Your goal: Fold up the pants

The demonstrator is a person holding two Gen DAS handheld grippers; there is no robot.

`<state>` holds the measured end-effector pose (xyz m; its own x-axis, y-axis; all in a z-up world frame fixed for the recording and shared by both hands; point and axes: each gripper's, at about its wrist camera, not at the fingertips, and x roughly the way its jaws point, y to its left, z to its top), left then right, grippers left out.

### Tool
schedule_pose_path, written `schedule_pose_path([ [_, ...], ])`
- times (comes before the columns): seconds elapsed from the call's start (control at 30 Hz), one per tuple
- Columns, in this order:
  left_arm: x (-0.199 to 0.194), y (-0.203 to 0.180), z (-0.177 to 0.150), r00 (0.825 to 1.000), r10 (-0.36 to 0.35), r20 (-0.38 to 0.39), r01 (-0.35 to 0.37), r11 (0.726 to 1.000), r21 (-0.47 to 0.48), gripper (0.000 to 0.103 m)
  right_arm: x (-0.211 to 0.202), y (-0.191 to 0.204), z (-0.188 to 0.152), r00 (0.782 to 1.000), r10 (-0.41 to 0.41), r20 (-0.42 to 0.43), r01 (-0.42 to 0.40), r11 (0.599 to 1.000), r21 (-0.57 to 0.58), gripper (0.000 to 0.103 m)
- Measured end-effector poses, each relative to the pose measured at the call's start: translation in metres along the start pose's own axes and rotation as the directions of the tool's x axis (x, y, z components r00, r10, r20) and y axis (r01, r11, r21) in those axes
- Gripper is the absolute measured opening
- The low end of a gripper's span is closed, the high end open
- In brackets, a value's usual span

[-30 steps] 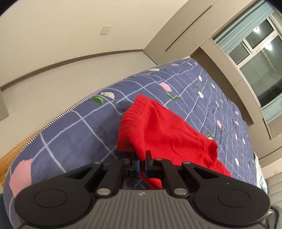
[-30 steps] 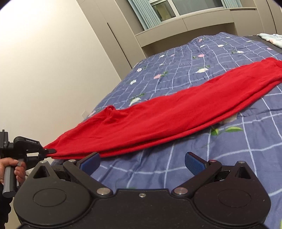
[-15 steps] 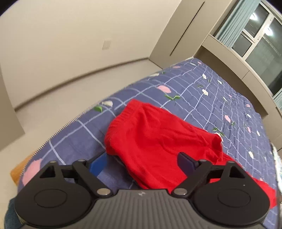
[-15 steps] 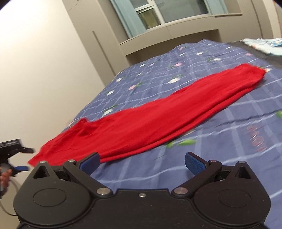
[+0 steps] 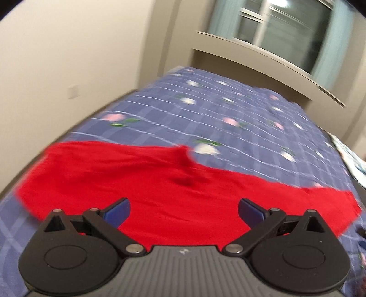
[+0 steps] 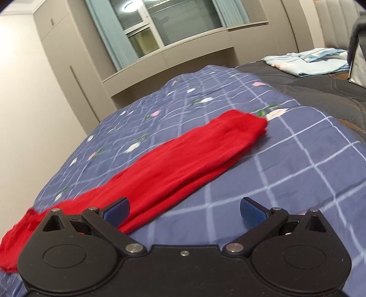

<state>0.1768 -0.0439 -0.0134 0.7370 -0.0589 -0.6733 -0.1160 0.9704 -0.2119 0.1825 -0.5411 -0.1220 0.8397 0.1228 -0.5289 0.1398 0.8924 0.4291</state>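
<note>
Red pants (image 5: pixel 160 182) lie flat and stretched out on a blue checked bedspread (image 5: pixel 228 118). In the left wrist view my left gripper (image 5: pixel 183 210) hovers over their wide waist part, its jaws opening wide with only the cloth below them, not gripped. In the right wrist view the red pants (image 6: pixel 183 160) run from lower left to their leg ends at the upper right. My right gripper (image 6: pixel 184 211) is open above the near edge of the legs, holding nothing.
The blue checked bedspread (image 6: pixel 286 164) covers a dark quilted mattress (image 6: pixel 324 91), which shows at the right. Folded pale blue cloth (image 6: pixel 308 61) lies at the far right. A window (image 6: pixel 178 20) and beige cabinets (image 6: pixel 59 59) stand behind the bed; a wall is on the left.
My left gripper let go of the pants' waist edge and opened wide, then swung across over the waist. My right gripper moved along the legs toward the leg ends, staying open.
</note>
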Motion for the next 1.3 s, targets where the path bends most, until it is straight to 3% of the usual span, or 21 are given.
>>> schedule_pose_path([
  [0.2, 0.035, -0.076, -0.011, 0.989, -0.141, -0.036, 0.143, 0.987, 0.068, 0.102, 0.038, -0.04, 0.025, 0.999, 0.047, 0.025, -0.049, 0.997, 0.067, 0.102],
  [0.4, 0.059, -0.143, -0.025, 0.968, -0.245, -0.059, 0.252, 0.951, 0.181, 0.102, 0.074, -0.065, 0.047, 0.989, 0.144, 0.033, -0.147, 0.976, 0.157, 0.103],
  [0.6, 0.084, -0.174, -0.044, 0.973, -0.181, -0.145, 0.211, 0.95, 0.231, 0.102, 0.076, -0.077, 0.042, 0.975, 0.191, 0.114, -0.212, 0.953, 0.214, 0.103],
  [0.8, 0.103, -0.176, -0.06, 0.972, -0.054, -0.23, 0.122, 0.948, 0.292, 0.102, 0.07, -0.082, 0.04, 0.97, 0.195, 0.148, -0.226, 0.946, 0.231, 0.097],
  [0.9, 0.102, -0.179, -0.067, 0.976, -0.033, -0.215, 0.111, 0.926, 0.361, 0.103, 0.068, -0.084, 0.038, 0.973, 0.167, 0.159, -0.204, 0.946, 0.25, 0.087],
  [1.0, 0.097, -0.182, -0.072, 0.979, -0.022, -0.2, 0.101, 0.914, 0.393, 0.102, 0.067, -0.087, 0.036, 0.977, 0.135, 0.166, -0.178, 0.943, 0.28, 0.07],
  [1.07, 0.095, -0.182, -0.07, 0.976, -0.026, -0.217, 0.107, 0.922, 0.373, 0.103, 0.067, -0.092, 0.035, 0.98, 0.117, 0.163, -0.163, 0.936, 0.312, 0.045],
  [1.13, 0.093, -0.179, -0.064, 0.97, -0.039, -0.238, 0.122, 0.931, 0.344, 0.103, 0.069, -0.099, 0.032, 0.983, 0.097, 0.158, -0.148, 0.922, 0.357, 0.031],
  [1.3, 0.093, -0.168, -0.048, 0.957, -0.074, -0.279, 0.147, 0.957, 0.25, 0.103, 0.071, -0.103, 0.034, 0.986, 0.076, 0.146, -0.128, 0.912, 0.39, 0.014],
])
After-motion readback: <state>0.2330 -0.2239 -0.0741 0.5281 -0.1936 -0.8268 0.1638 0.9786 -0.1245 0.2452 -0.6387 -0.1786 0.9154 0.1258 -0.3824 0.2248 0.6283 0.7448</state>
